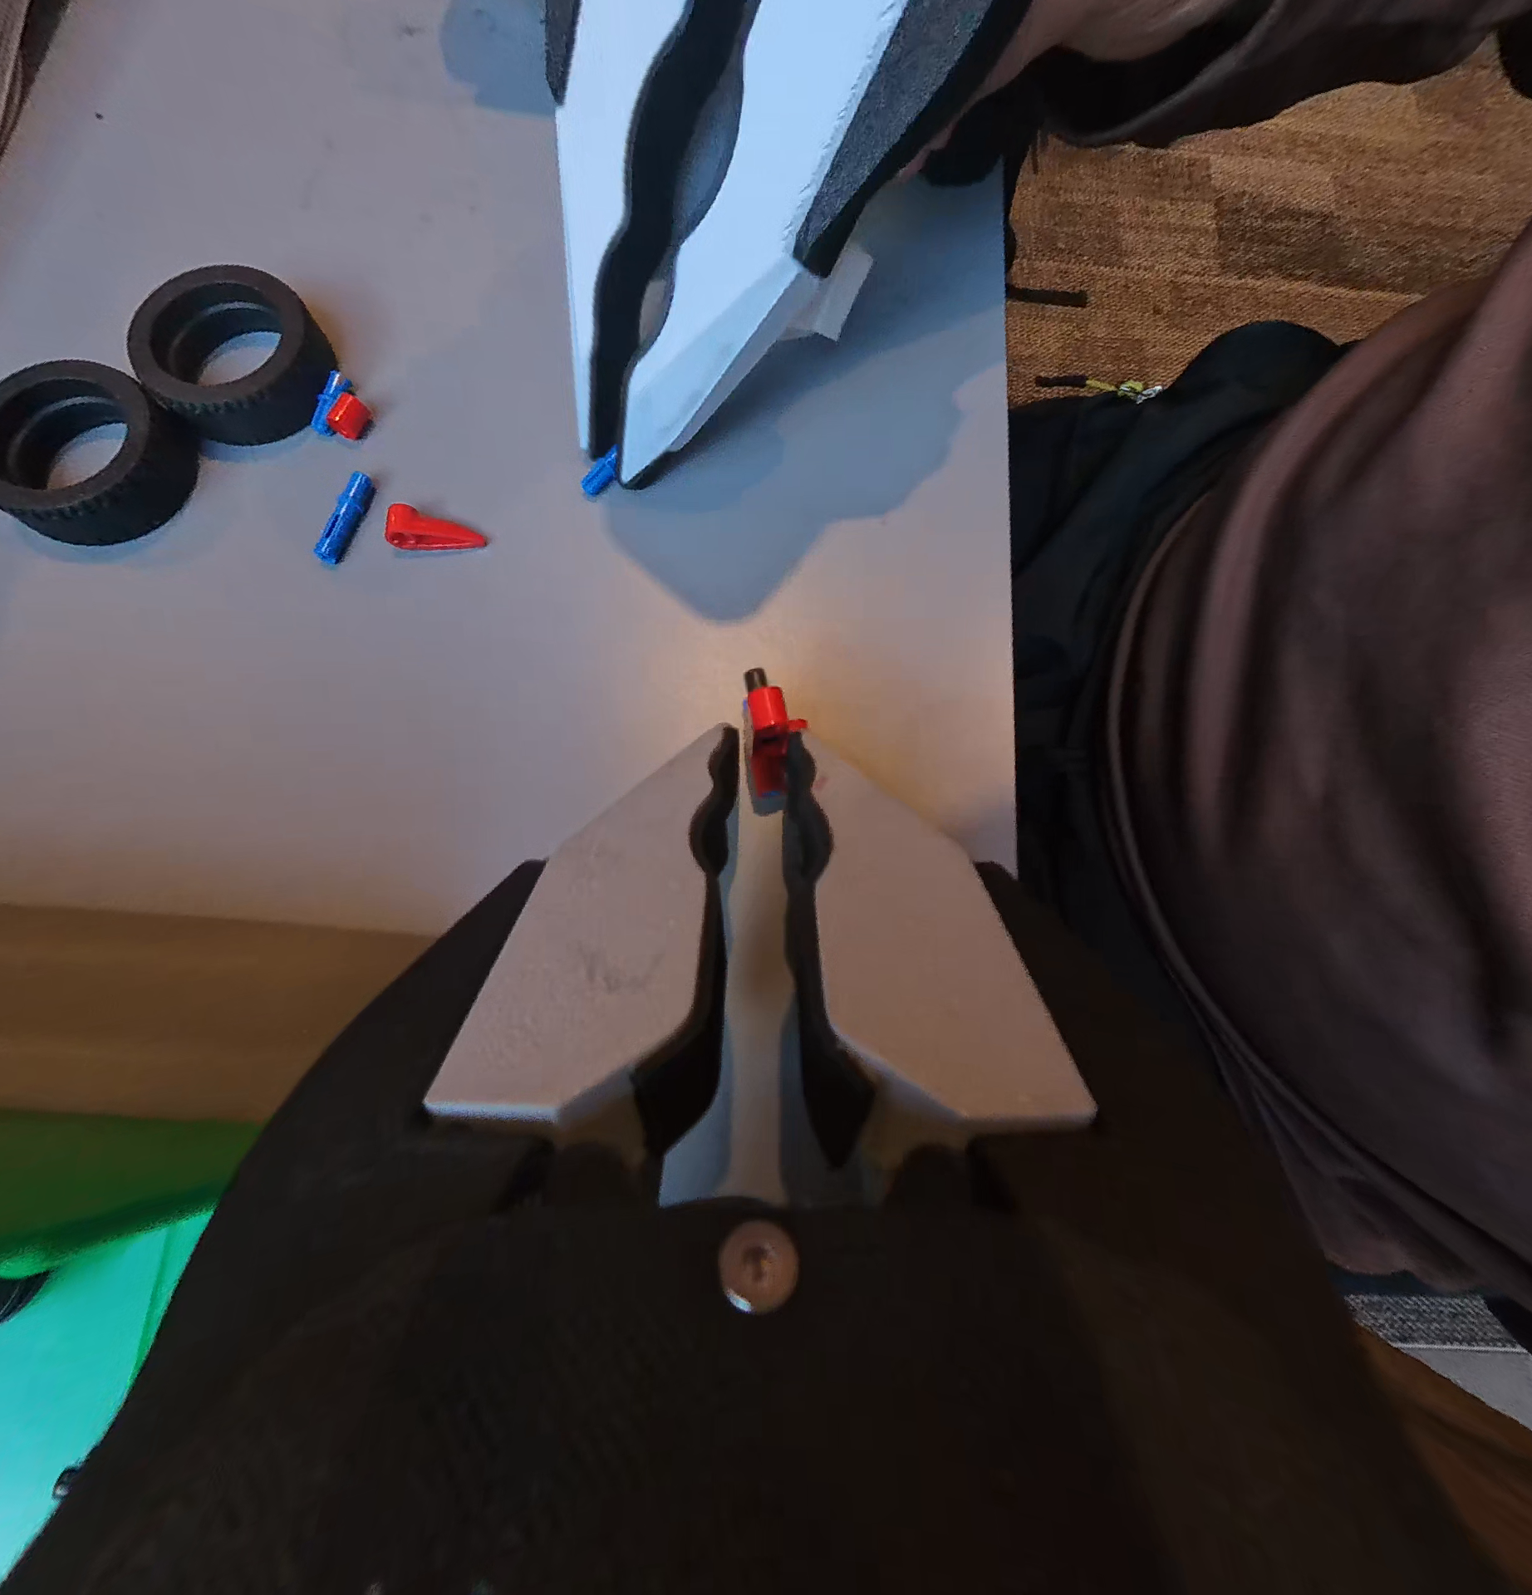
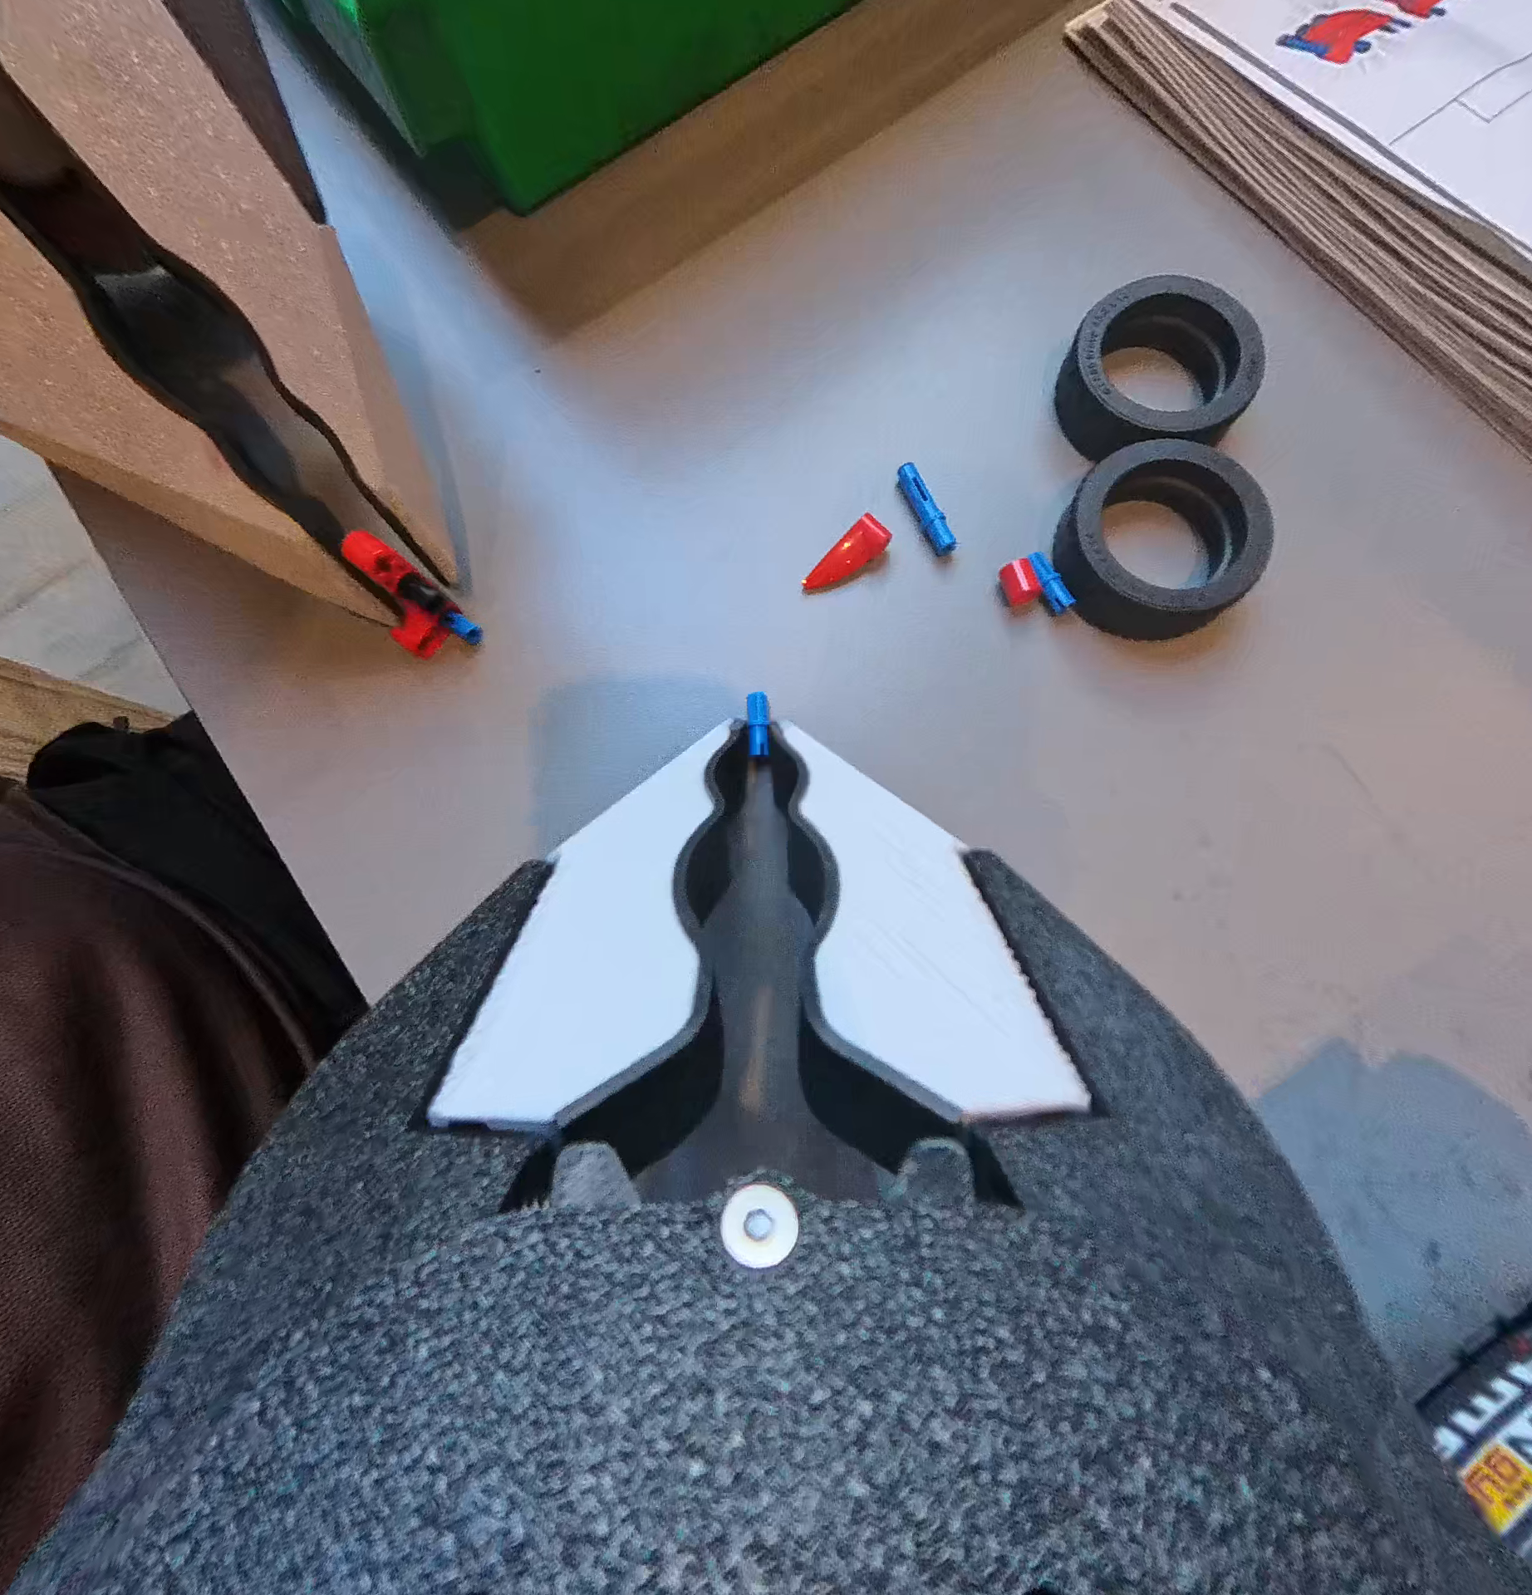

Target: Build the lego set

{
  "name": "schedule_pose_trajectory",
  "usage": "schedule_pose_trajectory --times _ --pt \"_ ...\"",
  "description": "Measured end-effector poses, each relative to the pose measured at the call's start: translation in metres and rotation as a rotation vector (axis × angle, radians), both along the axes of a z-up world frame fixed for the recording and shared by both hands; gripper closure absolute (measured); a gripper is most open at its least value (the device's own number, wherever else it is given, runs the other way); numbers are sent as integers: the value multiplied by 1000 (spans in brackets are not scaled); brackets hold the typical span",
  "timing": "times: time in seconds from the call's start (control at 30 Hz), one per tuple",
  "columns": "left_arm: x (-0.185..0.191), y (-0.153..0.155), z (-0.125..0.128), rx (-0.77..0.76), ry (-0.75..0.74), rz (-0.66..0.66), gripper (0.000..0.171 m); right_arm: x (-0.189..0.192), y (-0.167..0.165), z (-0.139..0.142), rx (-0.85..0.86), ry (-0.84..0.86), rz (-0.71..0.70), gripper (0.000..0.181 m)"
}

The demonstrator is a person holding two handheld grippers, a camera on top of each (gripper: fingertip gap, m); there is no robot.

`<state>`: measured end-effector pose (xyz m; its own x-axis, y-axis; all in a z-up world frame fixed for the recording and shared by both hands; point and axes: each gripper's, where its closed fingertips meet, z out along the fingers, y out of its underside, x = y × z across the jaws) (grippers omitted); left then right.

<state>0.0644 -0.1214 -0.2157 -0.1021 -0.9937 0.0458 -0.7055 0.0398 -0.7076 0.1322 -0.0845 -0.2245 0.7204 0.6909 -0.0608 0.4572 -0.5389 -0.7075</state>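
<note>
Grippers both pinch small parts above the grey table. The left gripper is nearly closed on a red assembly with a black stub and, seemingly, a blue pin at its end. The right gripper is closed on a blue pin, its ribbed tip poking out. Loose on the matte tabletop lie two knurled black rubber tyres, a glossy red wedge, another blue pin and a red-and-blue connector touching one tyre.

Red lego assembly between left gripper fingers, above grey table
</note>
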Motion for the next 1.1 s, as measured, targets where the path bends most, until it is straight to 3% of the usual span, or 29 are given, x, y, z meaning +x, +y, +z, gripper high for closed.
schedule_pose_trajectory --times 0.53,1.1 --pt "7 -4 1 -43 -50 -26 165 -25 -25 1 58 -35 218 178" --pt "10 -6 0 3 -66 -42 165 -26 -26 0 35 5 238 178"
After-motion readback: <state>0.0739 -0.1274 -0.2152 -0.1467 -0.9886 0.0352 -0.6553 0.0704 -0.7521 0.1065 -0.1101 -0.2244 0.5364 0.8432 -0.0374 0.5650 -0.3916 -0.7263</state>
